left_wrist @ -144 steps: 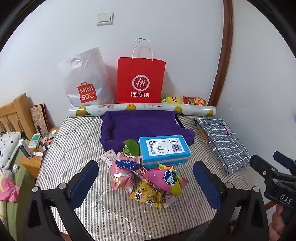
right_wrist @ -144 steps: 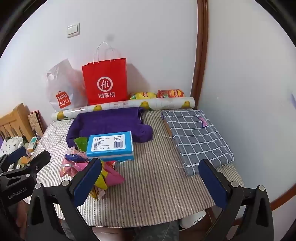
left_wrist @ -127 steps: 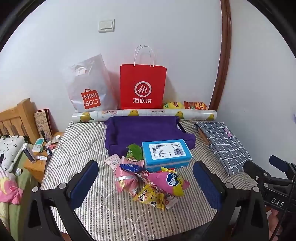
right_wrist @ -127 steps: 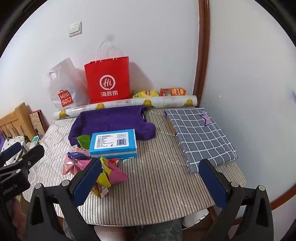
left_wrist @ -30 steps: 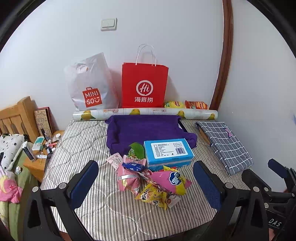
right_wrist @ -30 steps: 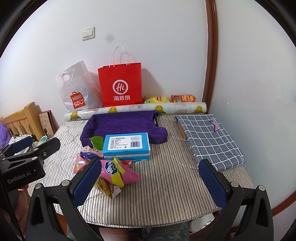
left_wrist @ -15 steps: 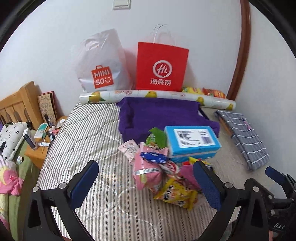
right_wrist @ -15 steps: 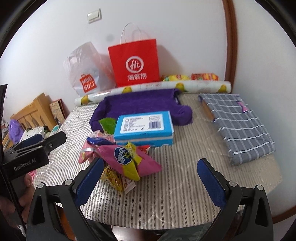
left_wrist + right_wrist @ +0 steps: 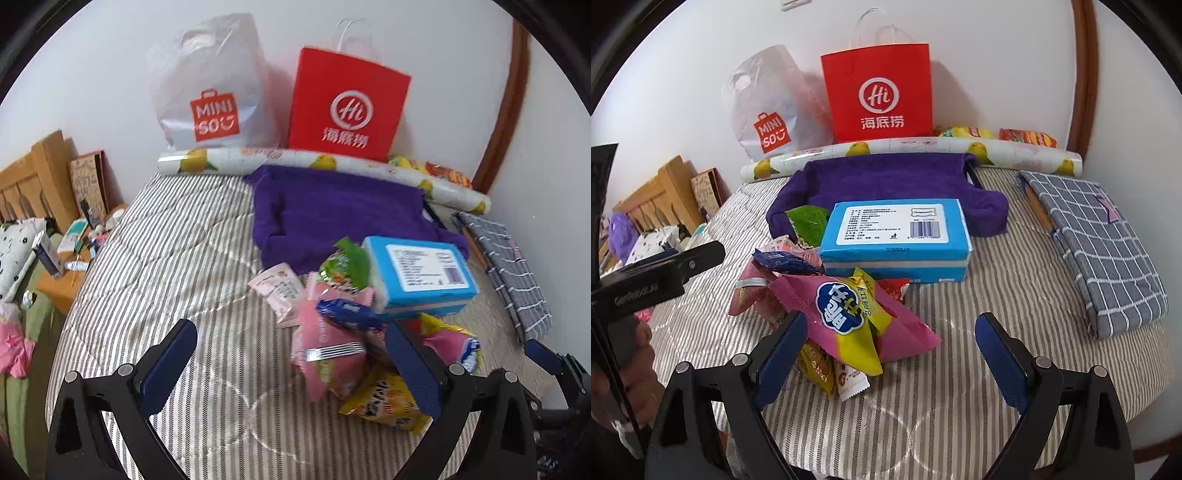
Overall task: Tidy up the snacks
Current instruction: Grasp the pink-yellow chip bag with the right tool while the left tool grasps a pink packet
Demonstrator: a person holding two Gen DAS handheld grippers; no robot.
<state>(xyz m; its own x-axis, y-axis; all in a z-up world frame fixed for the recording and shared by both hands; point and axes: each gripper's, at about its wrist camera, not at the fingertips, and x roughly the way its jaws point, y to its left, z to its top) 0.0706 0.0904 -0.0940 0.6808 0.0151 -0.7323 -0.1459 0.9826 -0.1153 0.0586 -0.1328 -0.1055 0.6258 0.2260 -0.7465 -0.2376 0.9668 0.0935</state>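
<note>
A heap of snack packets lies on the striped table: a pink packet, a dark blue packet, a green packet, a yellow packet and a small pale pink sachet. In the right wrist view a pink-and-yellow bag tops the heap. My left gripper is open, low over the table beside the pink packet. My right gripper is open, its fingers either side of the pink-and-yellow bag's near end. Both are empty.
A blue box rests on a purple towel behind the heap. A red paper bag, a white MINISO bag and a lemon-print roll line the wall. A grey checked cloth lies at right. Clutter stands at the left edge.
Both grippers have moved forward and down toward the snack heap, which now fills more of each view. Both stay open and empty.
</note>
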